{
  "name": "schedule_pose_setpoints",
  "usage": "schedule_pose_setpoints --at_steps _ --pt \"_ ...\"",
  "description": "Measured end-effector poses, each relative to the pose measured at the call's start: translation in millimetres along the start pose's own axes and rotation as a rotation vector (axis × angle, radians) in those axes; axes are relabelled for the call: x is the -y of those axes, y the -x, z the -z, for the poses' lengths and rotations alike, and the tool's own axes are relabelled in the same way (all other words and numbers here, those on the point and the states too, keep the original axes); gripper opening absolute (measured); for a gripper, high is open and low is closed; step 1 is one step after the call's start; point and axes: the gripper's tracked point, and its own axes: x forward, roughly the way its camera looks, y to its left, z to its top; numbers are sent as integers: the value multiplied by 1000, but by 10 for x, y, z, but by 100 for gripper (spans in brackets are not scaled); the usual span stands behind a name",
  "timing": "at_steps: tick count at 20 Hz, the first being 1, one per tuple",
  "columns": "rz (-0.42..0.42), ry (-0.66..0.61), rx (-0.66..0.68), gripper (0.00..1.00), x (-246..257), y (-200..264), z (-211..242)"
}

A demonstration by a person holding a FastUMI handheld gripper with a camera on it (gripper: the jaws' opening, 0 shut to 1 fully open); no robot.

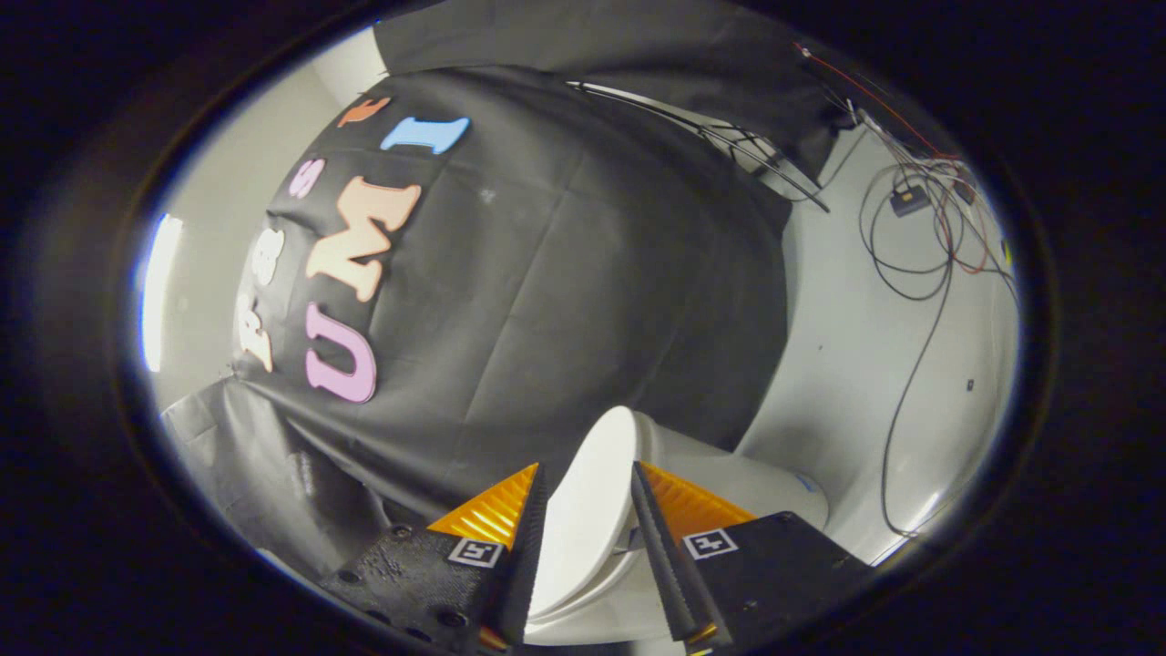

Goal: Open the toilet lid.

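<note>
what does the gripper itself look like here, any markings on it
The gripper has two wedge-shaped fingers tapering to points, with fine ridged teeth along their inner faces and ribbed outer faces. Each sits on a dark block body with screw holes, and each block carries a small square black-and-white marker tag. No cable or sleeve is seen on it.

The gripper (pixel 588 483) sits at the bottom centre of the frame, its two fingers spread to either side of the raised white toilet lid (pixel 592 492), which stands between them; whether they press on it cannot be told. The toilet tank (pixel 729 474) lies right of the lid. Loose cables (pixel 920 273) hang on the white wall (pixel 856 364) at upper right
</note>
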Motion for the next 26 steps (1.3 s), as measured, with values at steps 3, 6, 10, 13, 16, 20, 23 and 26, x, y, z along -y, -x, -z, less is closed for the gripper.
schedule_pose_setpoints --at_steps 3,6,10,13,16,20,23,26 --pt "28 -102 -22 57 153 -116 159" --pt "73 -185 -79 57 343 -173 362" --pt "61 -241 -98 57 376 -245 474" --pt "75 -251 -148 44 367 -324 582" --pt "69 -285 -145 34 357 -388 573" --pt "70 -335 -156 10 392 -392 593" --pt "69 -292 -184 7 355 -366 612" --pt "106 -245 -201 7 310 -348 596"
